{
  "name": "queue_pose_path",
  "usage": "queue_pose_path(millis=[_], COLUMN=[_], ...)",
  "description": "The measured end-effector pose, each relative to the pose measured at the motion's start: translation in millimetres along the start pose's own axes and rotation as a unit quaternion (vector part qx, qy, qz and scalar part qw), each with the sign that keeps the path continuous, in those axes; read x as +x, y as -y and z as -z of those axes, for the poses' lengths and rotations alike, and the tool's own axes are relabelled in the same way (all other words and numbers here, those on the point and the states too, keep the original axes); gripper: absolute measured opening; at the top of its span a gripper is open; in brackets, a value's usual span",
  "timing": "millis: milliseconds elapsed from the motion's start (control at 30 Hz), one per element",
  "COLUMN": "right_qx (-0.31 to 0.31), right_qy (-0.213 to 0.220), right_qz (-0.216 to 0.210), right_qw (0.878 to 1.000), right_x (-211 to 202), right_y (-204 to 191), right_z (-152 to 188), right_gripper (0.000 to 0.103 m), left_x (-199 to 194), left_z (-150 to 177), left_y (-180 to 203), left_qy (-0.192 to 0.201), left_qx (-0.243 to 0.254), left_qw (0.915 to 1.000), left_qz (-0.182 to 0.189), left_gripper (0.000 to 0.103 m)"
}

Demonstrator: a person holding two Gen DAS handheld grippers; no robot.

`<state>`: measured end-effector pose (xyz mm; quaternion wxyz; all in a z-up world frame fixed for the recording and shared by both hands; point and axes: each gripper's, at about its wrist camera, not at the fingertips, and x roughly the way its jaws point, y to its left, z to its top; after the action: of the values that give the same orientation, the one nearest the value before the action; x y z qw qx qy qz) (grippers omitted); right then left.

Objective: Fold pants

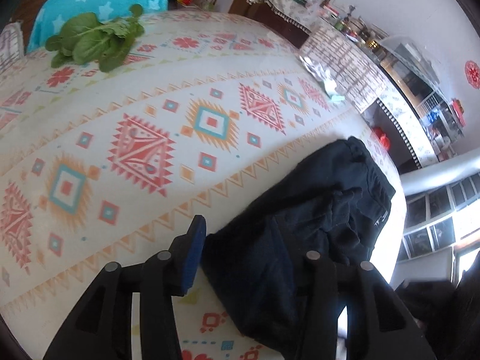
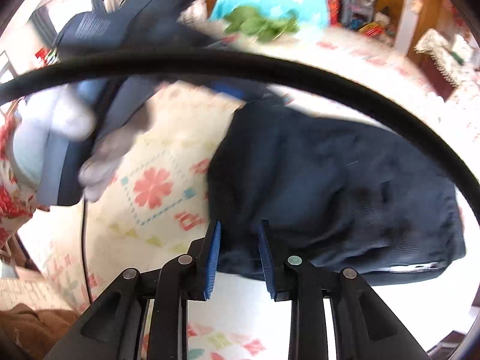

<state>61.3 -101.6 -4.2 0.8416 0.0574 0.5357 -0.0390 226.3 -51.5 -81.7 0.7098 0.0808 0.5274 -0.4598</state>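
Here, the dark pants (image 2: 330,186) lie bunched in a folded heap on the patterned tablecloth (image 1: 126,138), near its edge. My right gripper (image 2: 240,252) stands parted, pads straddling the fabric's near hem without pinching. My left gripper (image 1: 249,258) (one finger hidden behind cloth) I cannot tell.

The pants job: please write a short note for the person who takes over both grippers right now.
Left gripper: open, the dark pants lie between its fingers, not pinched.
Right gripper: open over the near edge of the pants, pads not pressing.
Pants: a compact folded bundle on the patterned tablecloth; leafy greens lie at the far side.
Done: the folds, as it seems.
Left: check that the bundle is neat, then withdraw.
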Motion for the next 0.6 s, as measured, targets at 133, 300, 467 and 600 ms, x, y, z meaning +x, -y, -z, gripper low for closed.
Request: queue_pose_path(millis=[133, 300, 467, 600], right_qx=[0.043, 0.104, 0.168, 0.212], right_qy=[0.019, -0.019, -0.014, 0.031], right_qz=[0.07, 0.088, 0.039, 0.042], right_qw=[0.996, 0.99, 0.985, 0.976], right_x=[-4.7, 44.9, 43.6, -5.5], right_y=[45.5, 96.7, 127.2, 152.7], right_z=[-16.8, -37.7, -36.4, -8.9], right_gripper=[0.028, 0.04, 0.045, 0.061], left_x=[-17.1, -29.3, -36.3, -35.4], left_z=[2.9, 3.8, -0.2, -10.0], left_y=[-8.3, 0.2, 20.1, 40.7], left_qy=[0.016, 0.03, 0.035, 0.038], left_qx=[-0.025, -0.026, -0.004, 0.011], left_qw=[0.9995, 0.999, 0.9991, 0.9992], left_qz=[-0.008, -0.021, -0.021, -0.007], left_gripper=[0.045, 0.048, 0.051, 0.053])
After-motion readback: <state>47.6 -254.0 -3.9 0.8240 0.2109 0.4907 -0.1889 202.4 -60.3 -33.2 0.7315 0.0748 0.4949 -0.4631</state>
